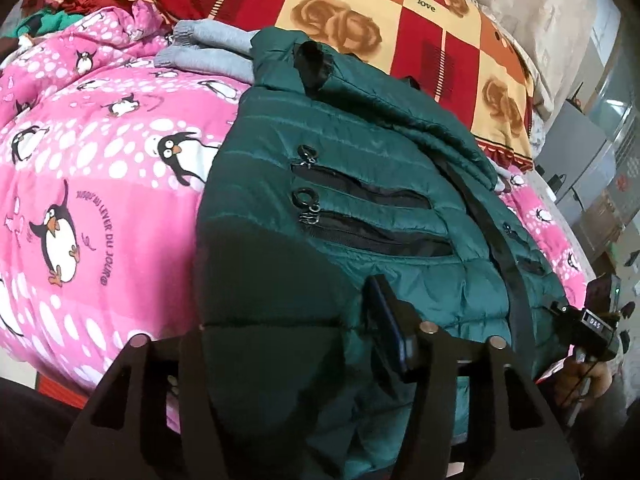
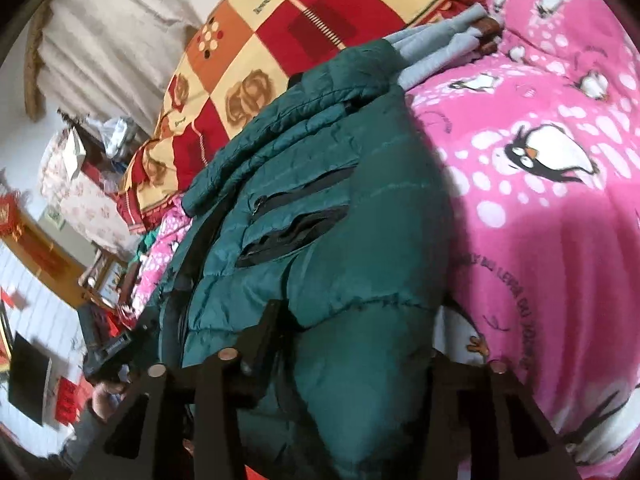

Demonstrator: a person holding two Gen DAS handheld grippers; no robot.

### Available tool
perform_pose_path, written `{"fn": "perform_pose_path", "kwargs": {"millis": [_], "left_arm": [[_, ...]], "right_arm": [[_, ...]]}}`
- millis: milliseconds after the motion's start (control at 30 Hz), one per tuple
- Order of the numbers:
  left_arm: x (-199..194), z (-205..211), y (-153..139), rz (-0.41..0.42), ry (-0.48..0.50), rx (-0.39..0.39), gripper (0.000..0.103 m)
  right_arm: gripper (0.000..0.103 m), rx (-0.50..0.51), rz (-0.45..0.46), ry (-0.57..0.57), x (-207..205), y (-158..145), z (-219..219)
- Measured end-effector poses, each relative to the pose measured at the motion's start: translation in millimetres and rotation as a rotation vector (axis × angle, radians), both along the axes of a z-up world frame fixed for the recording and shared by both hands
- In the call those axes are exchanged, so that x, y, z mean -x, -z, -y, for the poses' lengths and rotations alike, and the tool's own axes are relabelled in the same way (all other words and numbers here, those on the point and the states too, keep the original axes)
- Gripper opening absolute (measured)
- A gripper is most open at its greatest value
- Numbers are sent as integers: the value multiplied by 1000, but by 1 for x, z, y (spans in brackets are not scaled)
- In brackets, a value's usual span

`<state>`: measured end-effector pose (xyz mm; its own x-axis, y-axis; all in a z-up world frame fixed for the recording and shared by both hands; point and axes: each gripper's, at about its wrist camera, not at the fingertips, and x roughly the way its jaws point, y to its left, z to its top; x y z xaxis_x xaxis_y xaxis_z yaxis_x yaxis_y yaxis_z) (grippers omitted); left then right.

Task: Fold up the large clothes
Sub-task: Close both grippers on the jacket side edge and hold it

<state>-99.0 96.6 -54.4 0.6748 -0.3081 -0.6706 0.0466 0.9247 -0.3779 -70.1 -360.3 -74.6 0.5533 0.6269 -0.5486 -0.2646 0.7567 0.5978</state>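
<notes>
A dark green quilted puffer jacket (image 1: 352,208) lies on the bed, with two black zip pockets (image 1: 360,216) and a sleeve folded across its top. It also shows in the right wrist view (image 2: 340,240). My left gripper (image 1: 280,340) has its jaws wide apart around the jacket's near hem; a bulge of fabric fills the gap. My right gripper (image 2: 352,344) likewise straddles the jacket's edge, its jaws wide apart. The other hand-held gripper shows at the right edge of the left wrist view (image 1: 588,332) and at the left of the right wrist view (image 2: 108,356).
The jacket rests on a pink penguin-print duvet (image 1: 100,184). A red and yellow patchwork quilt (image 1: 400,20) lies behind it. A grey garment (image 1: 208,52) sits by the jacket's collar. Room furniture and clutter show beyond the bed (image 2: 48,240).
</notes>
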Motion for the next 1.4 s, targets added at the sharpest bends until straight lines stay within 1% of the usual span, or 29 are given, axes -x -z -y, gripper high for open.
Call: {"fn": "perform_pose_path", "kwargs": {"millis": [33, 67, 100, 133, 200, 233, 267, 300, 333, 367, 467, 533, 600, 767, 900, 1000, 1033, 1100, 1167, 1233, 1333, 1400], "left_arm": [[0, 1, 0, 4, -3, 0, 57], [1, 1, 0, 8, -9, -1, 58], [1, 1, 0, 12, -15, -3, 58], [1, 1, 0, 15, -19, -6, 58], [3, 1, -3, 21, -21, 3, 57], [4, -1, -6, 17, -17, 4, 43], [5, -2, -10, 15, -29, -17, 31], [5, -6, -13, 4, -33, -13, 20], [6, -10, -15, -1, -33, 12, 16], [8, -15, -20, -4, -38, 39, 16], [13, -18, -33, -12, -37, 12, 15], [21, -18, -43, -4, -24, -15, 15], [29, -18, -52, 0, -4, -22, 15], [55, -28, -67, 15, 19, 9, 15], [66, -29, -66, 14, 23, 17, 15], [69, -20, -61, 11, 31, -43, 15], [69, -16, -59, 15, 34, -82, 15], [70, -9, -52, 21, 40, -154, 16], [66, -5, -42, -3, 31, -190, 16], [64, -2, -39, -14, 17, -218, 16], [62, 6, -38, -11, -12, -274, 16], [61, 11, -36, -16, -27, -309, 16]], "right_arm": [[65, -4, 6, -20, 0, -1, -3], [72, 17, 8, -48, 0, -4, -8], [70, 51, 12, -57, 0, -7, -12], [66, 93, 30, -61, 3, -11, -16], [39, 141, 75, -50, 8, -19, -18], [33, 147, 100, -43, 11, -24, -17], [25, 138, 122, -42, 13, -29, -15], [21, 128, 154, -41, 18, -37, -13], [20, 124, 185, -39, 23, -44, -12], [19, 119, 218, -39, 30, -53, -12], [18, 151, 262, -34, 48, -69, -18], [18, 165, 269, -33, 56, -74, -22], [18, 170, 283, -28, 68, -81, -23], [18, 158, 296, -35, 93, -93, -21], [18, 155, 283, -23, 100, -89, -17], [18, 155, 261, -10, 100, -82, -15], [18, 165, 253, -7, 99, -79, -16], [18, 208, 228, 4, 96, -76, -21], [18, 257, 220, 8, 94, -73, -29], [18, 280, 225, 11, 95, -71, -32], [18, 270, 248, 30, 99, -69, -31], [18, 259, 241, 38, 99, -66, -30]]}}
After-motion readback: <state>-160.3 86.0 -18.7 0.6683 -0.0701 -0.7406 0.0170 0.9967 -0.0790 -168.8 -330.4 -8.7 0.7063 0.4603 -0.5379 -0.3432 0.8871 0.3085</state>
